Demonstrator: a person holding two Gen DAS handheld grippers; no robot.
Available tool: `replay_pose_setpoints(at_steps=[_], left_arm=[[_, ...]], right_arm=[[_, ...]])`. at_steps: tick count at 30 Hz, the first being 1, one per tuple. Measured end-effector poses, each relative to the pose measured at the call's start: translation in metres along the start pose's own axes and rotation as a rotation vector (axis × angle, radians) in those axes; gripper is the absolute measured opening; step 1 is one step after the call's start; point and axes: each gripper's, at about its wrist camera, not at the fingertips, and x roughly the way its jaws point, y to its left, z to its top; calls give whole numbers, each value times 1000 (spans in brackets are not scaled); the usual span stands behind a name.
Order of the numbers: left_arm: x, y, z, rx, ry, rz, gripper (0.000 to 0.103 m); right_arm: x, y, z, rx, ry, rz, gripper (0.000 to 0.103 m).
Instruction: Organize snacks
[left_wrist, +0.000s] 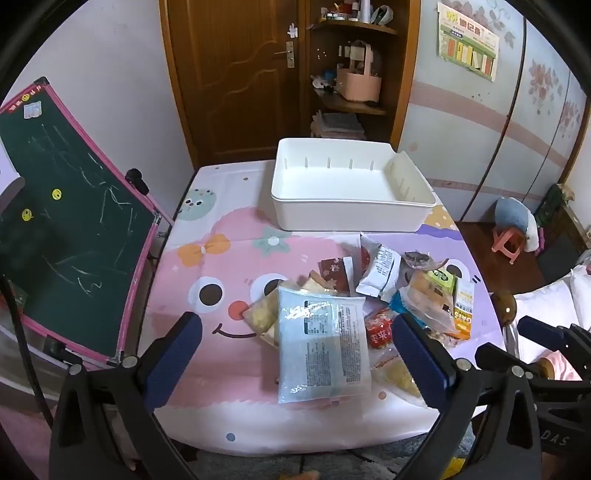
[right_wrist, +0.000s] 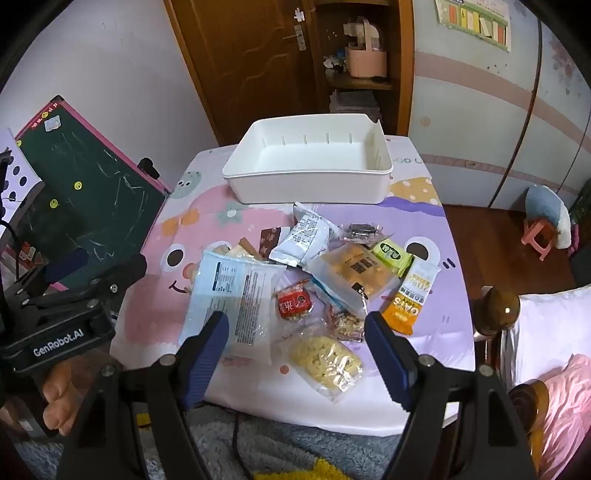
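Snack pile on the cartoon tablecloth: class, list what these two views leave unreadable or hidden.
- Large pale-blue printed packet: label text too small, both views.
- Yellow puffed-snack bag: left wrist view, mostly under that packet.
- White plastic bin: near inner wall hidden by its own rim.

Both views are evenly and fairly dimly lit by soft, diffuse room light with a cool bluish cast, so shadows under the snack packets (right_wrist: 295, 280) are faint and short. Small patches of glare sit on the big pale-blue packet (left_wrist: 321, 343), on the clear wrappers in the pile and on the round wooden bedpost knob (right_wrist: 498, 306) at the right. Fisheye distortion bows the door (left_wrist: 236, 81) and wall lines strongly toward the edges, the corners fall into black vignette, and fine print is soft and slightly smeared, while the near gripper parts look mildly blurred.
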Motion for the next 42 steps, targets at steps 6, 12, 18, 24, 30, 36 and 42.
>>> replay_pose_setpoints(at_steps=[6,12,18,24,30,36,42], left_arm=[[8,-8,-1,11,37,-30,97],[14,-6,-3,-1,53,-66,97],[14,-5,-4,-5,54,-63,95],[12,-9,-7,6,48,-73,95],[11,-10,-6,15,52,-76,95],[11,-9,-5,15,55,-76,95],[10,-6,0,28,40,-57,95]], right_arm=[[-3,-2,2,2,-16,-6,76],[7,0,-8,-7,-1,1,76],[10,-1,-4,4,10,1,76],[14,-2,-4,10,22,6,76],[14,-3,-4,12,25,10,76],[14,-2,-5,15,27,9,76],[14,-1,-6,7,11,-5,76]])
